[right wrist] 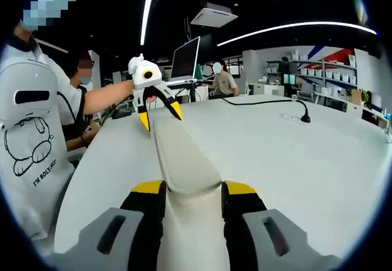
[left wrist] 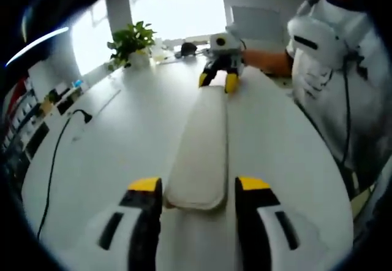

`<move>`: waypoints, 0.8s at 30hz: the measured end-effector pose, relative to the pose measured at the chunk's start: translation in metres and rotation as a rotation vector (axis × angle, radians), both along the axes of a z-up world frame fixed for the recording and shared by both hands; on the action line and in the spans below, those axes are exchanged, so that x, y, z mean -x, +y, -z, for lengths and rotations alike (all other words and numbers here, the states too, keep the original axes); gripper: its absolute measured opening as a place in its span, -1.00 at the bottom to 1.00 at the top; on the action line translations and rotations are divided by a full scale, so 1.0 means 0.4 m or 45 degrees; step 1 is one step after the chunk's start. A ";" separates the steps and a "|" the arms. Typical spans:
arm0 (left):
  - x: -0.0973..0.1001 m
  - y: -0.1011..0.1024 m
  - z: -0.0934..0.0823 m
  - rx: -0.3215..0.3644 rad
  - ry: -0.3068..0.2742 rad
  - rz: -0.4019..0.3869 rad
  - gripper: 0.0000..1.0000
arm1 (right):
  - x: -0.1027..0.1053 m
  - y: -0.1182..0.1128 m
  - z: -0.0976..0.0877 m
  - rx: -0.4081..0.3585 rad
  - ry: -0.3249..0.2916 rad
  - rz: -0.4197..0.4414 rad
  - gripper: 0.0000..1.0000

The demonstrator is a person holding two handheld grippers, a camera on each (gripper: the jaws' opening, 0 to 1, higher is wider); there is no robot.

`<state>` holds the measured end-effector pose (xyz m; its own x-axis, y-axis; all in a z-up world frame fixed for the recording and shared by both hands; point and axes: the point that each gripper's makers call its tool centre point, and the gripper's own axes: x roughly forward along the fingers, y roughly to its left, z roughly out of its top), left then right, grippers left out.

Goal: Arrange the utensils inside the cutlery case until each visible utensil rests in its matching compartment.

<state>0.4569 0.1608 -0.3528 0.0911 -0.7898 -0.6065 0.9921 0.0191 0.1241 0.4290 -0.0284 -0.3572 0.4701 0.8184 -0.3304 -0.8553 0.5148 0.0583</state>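
Right now my left tongs (left wrist: 199,192) sit at one end of the long, closed beige cutlery case (left wrist: 202,142), one yellow-tipped jaw on each side of its rounded end; the jaws flank it closely, but I cannot tell whether they are actually pressing it. At the far end of the case, in the left gripper view, my right tongs (left wrist: 218,81) straddle the other end. In the right gripper view those same right tongs (right wrist: 192,191) have their jaws tight against both sides of the case (right wrist: 180,151), clenched on it. Across the case there, my left tongs (right wrist: 160,114) stand with jaws spread over its far end. The case lies flat on the white tabletop (left wrist: 110,142), lengthwise between my two hands, with its lid shut. A black cable (left wrist: 58,154) trails over the tabletop well apart from the case, and a potted plant (left wrist: 130,41) stands near the window edge
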 end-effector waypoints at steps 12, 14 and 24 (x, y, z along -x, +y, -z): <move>-0.021 0.035 0.011 0.083 0.224 -0.118 -0.13 | 0.001 0.001 0.001 -0.004 0.001 0.016 -0.28; -0.021 0.039 0.012 0.094 0.257 -0.133 -0.13 | 0.002 0.002 0.001 -0.006 0.003 0.018 -0.28; -0.015 0.041 0.011 0.188 0.436 -0.185 -0.15 | -0.006 -0.006 0.000 -0.027 0.011 0.014 -0.32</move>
